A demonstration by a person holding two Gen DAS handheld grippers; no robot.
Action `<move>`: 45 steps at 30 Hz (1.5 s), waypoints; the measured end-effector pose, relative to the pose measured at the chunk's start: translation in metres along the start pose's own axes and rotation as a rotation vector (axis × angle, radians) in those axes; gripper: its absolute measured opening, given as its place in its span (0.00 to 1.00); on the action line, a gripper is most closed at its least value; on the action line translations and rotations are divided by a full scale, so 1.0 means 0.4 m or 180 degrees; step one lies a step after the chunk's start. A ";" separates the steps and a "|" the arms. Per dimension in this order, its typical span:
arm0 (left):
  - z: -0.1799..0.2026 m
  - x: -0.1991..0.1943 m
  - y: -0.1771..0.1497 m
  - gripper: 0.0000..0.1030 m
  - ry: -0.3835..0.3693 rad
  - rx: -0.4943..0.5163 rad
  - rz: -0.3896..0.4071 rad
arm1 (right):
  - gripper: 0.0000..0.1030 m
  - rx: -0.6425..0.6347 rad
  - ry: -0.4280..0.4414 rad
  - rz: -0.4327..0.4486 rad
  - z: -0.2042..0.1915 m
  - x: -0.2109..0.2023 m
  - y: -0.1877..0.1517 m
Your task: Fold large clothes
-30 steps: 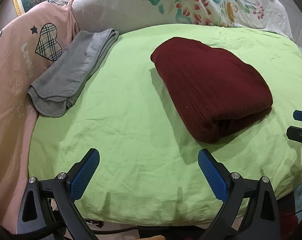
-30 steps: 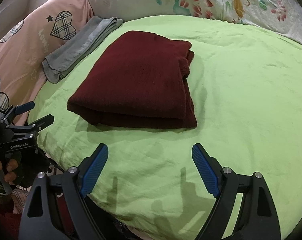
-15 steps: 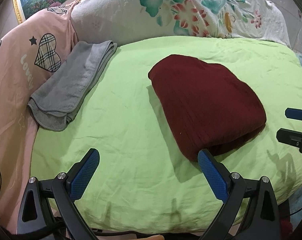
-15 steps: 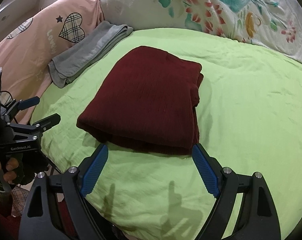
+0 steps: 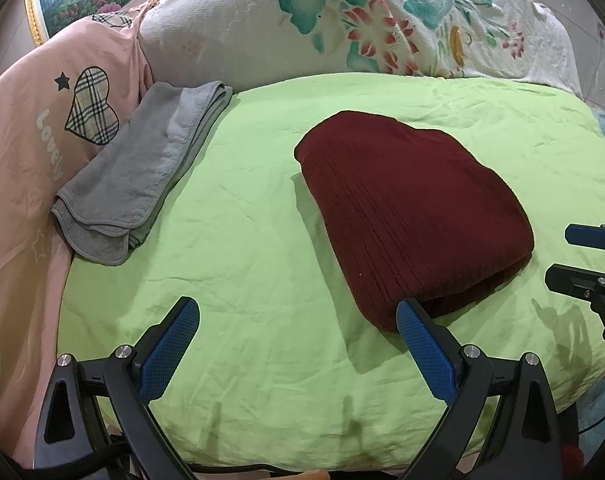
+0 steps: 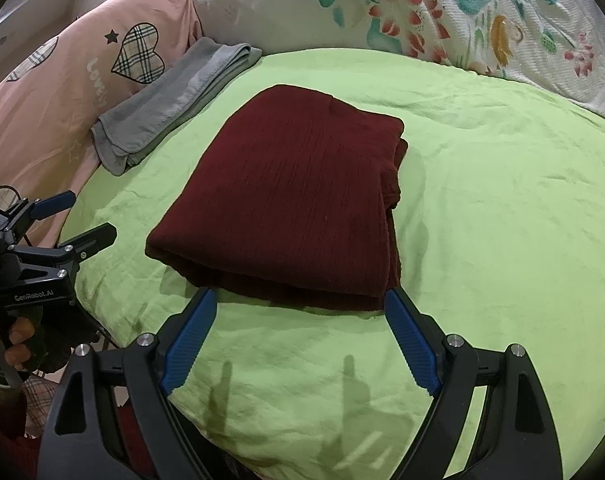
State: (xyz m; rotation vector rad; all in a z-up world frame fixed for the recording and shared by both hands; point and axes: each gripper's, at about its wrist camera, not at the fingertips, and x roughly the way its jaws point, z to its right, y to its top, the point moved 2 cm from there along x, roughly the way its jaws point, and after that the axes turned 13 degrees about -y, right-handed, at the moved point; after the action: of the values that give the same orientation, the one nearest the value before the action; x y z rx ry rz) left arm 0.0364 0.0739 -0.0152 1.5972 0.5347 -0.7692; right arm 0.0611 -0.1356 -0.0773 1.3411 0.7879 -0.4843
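On green sheet — maroon garment, seemingly folded.

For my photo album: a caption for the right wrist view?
Open right gripper poised before a folded maroon garment on the green sheet.

— Where did I have the folded sweater?

— It lay on the bed sheet, about the middle, flat, with my right gripper just in front of its near edge and my left gripper before its near left corner.

— And the folded towel?

— Well apart from the sweater, to its left, at the sheet's left edge, against the heart-print pillow. The floral pillow lay behind both, along the far side of the sheet
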 end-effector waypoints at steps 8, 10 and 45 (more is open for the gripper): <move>0.000 -0.007 0.010 0.96 -0.0036 -0.0029 0.0031 | 0.83 0.0047 -0.0014 0.0029 0.014 -0.001 0.024; 0.000 -0.008 0.011 0.96 -0.0036 -0.0018 0.0033 | 0.83 0.0034 -0.0023 0.0027 0.013 0.000 0.026; -0.008 -0.033 0.040 0.96 -0.0094 -0.0117 0.0128 | 0.83 -0.0025 -0.0023 0.0112 -0.012 -0.028 0.052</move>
State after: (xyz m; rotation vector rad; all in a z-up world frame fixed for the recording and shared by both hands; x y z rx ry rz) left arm 0.0394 0.0754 0.0055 1.5559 0.4914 -0.7478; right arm 0.0677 -0.1283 -0.0552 1.3431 0.7585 -0.4577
